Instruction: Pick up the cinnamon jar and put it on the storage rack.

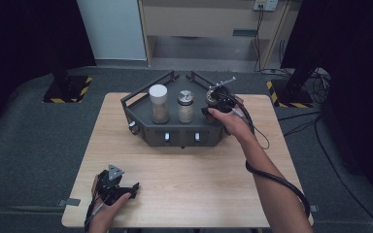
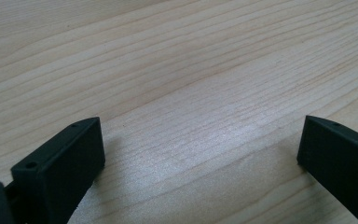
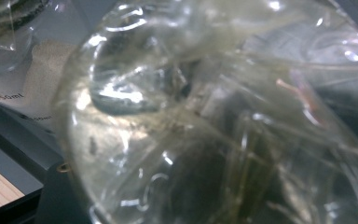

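The glass jar [image 1: 215,98] in the rack [image 1: 175,131] is pinched by the right claw [image 1: 218,104]. The left claw [image 1: 119,187] is held spread over the bench [image 2: 191,70]. A straight lift seems called for next.

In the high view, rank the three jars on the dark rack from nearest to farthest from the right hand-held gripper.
1. The clear glass jar, at the rack's right end, sits at the right hand-held gripper.
2. The metal-lidded jar, in the middle of the dark rack.
3. The white-lidded jar, at the left end, farthest.
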